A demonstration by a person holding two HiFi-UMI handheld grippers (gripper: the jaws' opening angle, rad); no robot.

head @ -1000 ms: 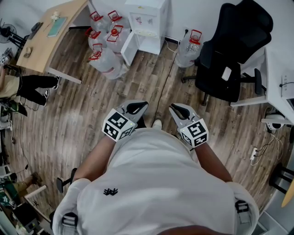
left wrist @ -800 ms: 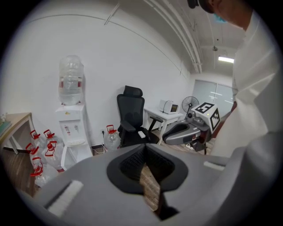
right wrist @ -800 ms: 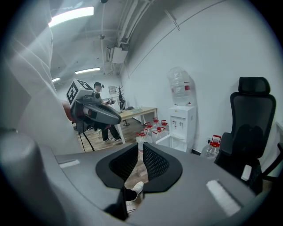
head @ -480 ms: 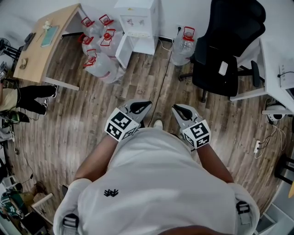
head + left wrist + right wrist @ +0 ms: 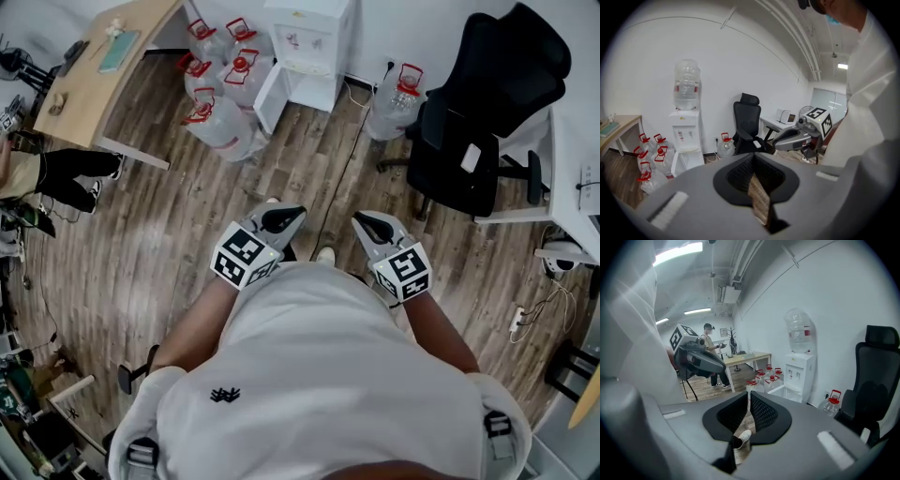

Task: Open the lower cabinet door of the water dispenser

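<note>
Since the earlier head views we have swayed a little, so the water dispenser (image 5: 309, 37) has slid slightly across the top of the picture, while both grippers have kept their place in front of our chest. It stands against the wall at 12 o'clock from us, well apart from both grippers. A cluster of red-capped water bottles (image 5: 220, 122) lies at 11 o'clock, 1 more bottle (image 5: 394, 98) stands just beside the dispenser's other side, and a black office chair (image 5: 487, 103) sits at 2 o'clock. The lower cabinet door (image 5: 269, 97) already stands swung out from the dispenser's front, angled toward the bottles, so we judge the opening at least partly done. The left gripper (image 5: 281, 220) has its tips pressed together on nothing. The right gripper (image 5: 373, 225) is closing, with only a thin slit left and nothing in it. We judge the door a thin, light, stiff panel on a side hinge, likely smooth and slippery, needing little force. If it must swing wider, we would pinch its free vertical edge, the one turned toward us, rather than the glossy face, and pull along its arc, since a hard tug could rock the dispenser and the bottle on top.
</note>
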